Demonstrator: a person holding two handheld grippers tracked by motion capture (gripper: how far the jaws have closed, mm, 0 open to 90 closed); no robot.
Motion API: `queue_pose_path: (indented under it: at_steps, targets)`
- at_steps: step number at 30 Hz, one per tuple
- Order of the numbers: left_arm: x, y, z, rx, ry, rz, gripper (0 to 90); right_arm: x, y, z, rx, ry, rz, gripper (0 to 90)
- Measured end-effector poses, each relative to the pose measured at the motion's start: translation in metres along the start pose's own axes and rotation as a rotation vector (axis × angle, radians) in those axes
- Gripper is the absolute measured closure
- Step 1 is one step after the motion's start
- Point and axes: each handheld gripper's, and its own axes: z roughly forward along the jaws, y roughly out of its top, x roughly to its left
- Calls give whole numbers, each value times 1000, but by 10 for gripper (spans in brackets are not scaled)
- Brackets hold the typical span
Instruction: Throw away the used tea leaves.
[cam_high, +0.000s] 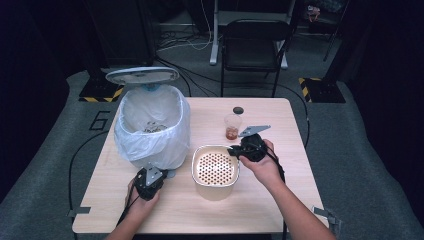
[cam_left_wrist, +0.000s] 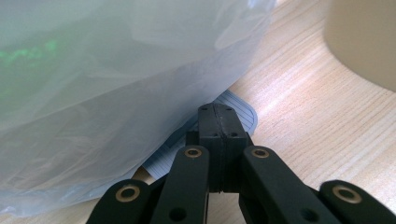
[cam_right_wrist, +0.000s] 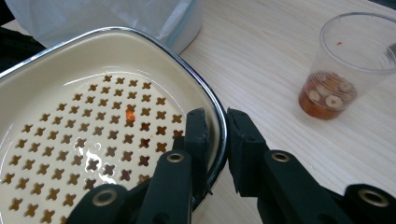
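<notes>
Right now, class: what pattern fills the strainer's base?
Rows of cross-shaped holes in the cream strainer, clearest in the right gripper view.

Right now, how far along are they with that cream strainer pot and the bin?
Looks done: the white bag-lined bin stands lid-up with scraps inside. In hand: the right gripper straddles the rim of the cream pot with the perforated insert, jaws not quite closed; the left gripper, shut, presses the bin's grey pedal. Probably left: the clear plastic cup with brownish liquid.

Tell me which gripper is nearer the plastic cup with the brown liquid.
Right. The right gripper straddles the rim of the cream strainer bowl, just in front of the plastic cup. The left gripper sits shut at the trash bin foot, across the table.
</notes>
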Motion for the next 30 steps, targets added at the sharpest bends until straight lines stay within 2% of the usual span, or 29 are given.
queue_pose_path:
  at_steps: [18,20,21,23,24,25,29,30]
  targets:
    - [0,0,0,-2,1,1,900,12,-26,-30,22,-17,-9,785]
    - [0,0,0,-1,1,0,900,13,-27,-33,23,-19,-5,756]
    - [0,0,0,-1,2,2,900,13,-26,-36,-11,6,7,682]
    - [0,0,0,-1,1,1,900,12,-22,-40,-33,12,10,628]
    - [0,0,0,-1,1,1,900,12,-22,-40,-33,12,10,628]
    - [0,0,0,-1,1,1,900,10,-15,-44,-56,6,5,576]
    - [0,0,0,-2,1,-1,900,3,-5,-46,-79,-22,-4,507]
    - [0,0,0,-1,1,1,900,-6,2,-44,-93,-48,-6,463]
